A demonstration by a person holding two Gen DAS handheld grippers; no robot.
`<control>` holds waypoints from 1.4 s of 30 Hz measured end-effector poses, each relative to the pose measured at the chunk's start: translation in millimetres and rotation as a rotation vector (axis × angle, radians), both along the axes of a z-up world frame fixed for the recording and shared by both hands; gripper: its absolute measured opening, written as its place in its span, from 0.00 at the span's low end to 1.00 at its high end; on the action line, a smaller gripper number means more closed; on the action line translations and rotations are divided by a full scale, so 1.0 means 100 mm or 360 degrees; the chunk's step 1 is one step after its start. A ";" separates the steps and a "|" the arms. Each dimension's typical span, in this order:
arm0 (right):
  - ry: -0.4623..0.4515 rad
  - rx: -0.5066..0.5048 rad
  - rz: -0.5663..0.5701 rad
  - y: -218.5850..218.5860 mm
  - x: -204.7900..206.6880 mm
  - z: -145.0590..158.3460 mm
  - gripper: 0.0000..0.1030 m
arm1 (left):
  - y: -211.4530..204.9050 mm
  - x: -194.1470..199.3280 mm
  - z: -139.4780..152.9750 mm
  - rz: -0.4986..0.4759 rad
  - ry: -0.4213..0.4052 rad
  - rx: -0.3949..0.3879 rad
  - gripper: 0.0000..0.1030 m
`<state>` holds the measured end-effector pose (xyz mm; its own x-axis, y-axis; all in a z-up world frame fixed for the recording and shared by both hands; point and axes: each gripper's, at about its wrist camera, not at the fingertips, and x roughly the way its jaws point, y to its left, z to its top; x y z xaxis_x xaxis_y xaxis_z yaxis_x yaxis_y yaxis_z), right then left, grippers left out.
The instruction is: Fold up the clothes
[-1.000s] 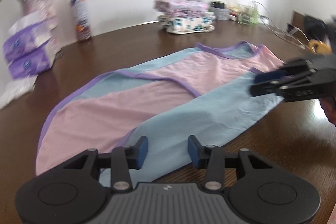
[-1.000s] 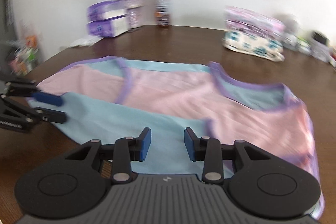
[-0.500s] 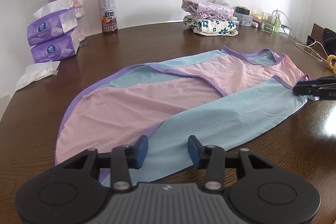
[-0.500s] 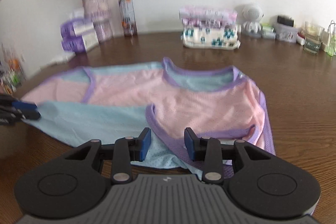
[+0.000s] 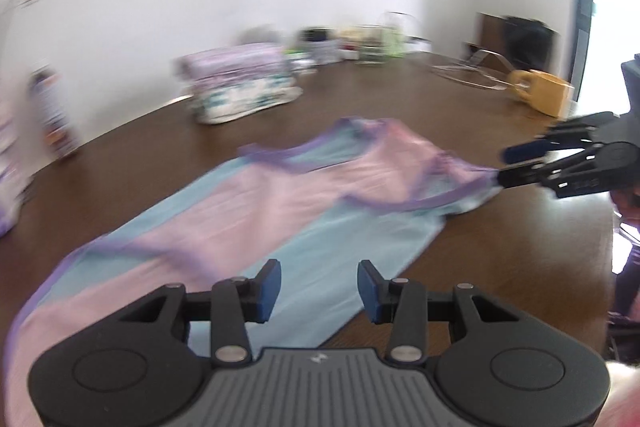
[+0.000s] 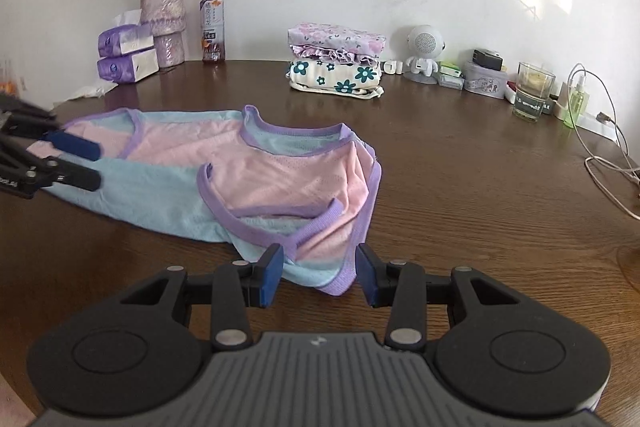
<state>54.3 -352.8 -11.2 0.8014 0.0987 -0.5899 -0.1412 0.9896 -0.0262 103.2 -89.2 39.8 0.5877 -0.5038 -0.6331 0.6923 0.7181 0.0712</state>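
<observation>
Brown table (image 6: 460, 187), pink-blue vest (image 6: 248, 179) mid-table, partly folded. Right gripper (image 6: 320, 273) jaws apart around near strap; left gripper (image 5: 319, 287) apart over hem. Pinch both layers squarely before lifting.

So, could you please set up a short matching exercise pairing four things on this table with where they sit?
Things:
1. garment
2. folded stack
3. tea bottle
4. right gripper

Places:
a. beside the vase of roses
b. open, around the purple-trimmed near corner
c. spread across the table middle
d. by the wall, left of the white speaker

Pairs: 1-c, 2-d, 3-a, 4-b
</observation>
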 end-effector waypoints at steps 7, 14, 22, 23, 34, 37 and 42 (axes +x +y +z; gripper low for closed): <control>0.0095 0.0093 0.0093 -0.25 0.06 -0.08 0.38 | -1.01 0.03 -0.04 -0.0331 0.0079 0.0036 0.40; 0.0120 0.0069 0.0223 -0.33 0.14 -0.13 0.34 | -1.59 0.21 -0.14 -0.0438 0.0198 0.0117 0.38; 0.0040 -0.0045 0.0381 -0.28 0.19 -0.10 0.34 | -1.61 0.29 -0.07 -0.0516 0.0260 0.0086 0.05; 0.0015 -0.0068 0.0391 -0.26 0.21 -0.08 0.34 | -1.60 0.30 -0.04 -0.0512 0.0248 0.0073 0.05; 0.0019 -0.0048 0.0326 -0.27 0.69 -0.05 0.21 | -1.59 0.67 0.05 -0.0217 0.0137 0.0010 0.19; 0.0057 0.0006 0.0261 -0.32 0.81 -0.11 0.21 | -1.44 0.77 0.05 -0.0106 0.0174 -0.0055 0.32; 0.0112 0.0098 0.0188 -0.39 0.89 -0.19 0.26 | -1.11 0.73 0.10 -0.0047 0.0173 -0.0111 0.32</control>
<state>143.7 -392.1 -30.2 0.7391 0.2275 -0.6340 -0.2560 0.9655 0.0480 175.8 -200.5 49.9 0.5016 -0.5648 -0.6553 0.7141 0.6979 -0.0548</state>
